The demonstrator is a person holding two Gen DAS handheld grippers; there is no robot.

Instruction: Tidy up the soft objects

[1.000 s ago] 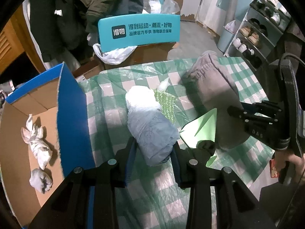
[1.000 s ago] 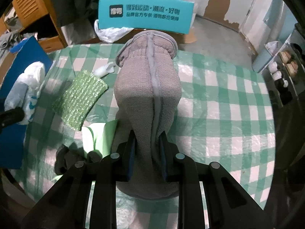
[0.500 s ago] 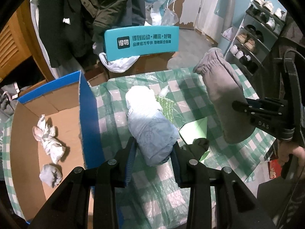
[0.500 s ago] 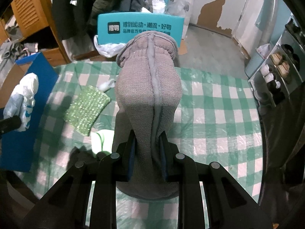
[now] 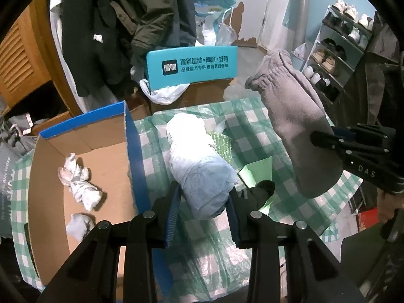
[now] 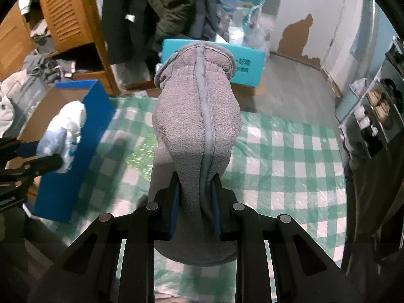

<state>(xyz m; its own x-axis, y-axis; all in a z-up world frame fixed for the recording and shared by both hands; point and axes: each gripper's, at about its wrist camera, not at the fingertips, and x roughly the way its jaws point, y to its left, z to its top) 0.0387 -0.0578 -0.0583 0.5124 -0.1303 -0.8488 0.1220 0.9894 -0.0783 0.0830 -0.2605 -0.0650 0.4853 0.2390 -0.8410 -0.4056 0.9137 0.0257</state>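
My left gripper (image 5: 203,197) is shut on a pale blue and white cloth bundle (image 5: 197,159), held above the green checked tablecloth (image 5: 252,116) just right of the blue cardboard box (image 5: 133,151). My right gripper (image 6: 195,194) is shut on a grey fleece mitten (image 6: 197,131), lifted well above the table. The mitten also shows in the left wrist view (image 5: 295,131), and the bundle in the right wrist view (image 6: 65,131). Two crumpled white cloths (image 5: 78,179) lie inside the box.
A green sparkly sponge cloth (image 5: 222,144), a light green paper sheet (image 5: 255,174) and a dark sock (image 5: 260,189) lie on the table. A teal box (image 5: 192,65) stands behind the table. A shoe rack (image 5: 338,43) is at the far right.
Both grippers have risen from the table with their loads. The mitten has lifted clear of the cloth, and the bundle has moved up beside the box.
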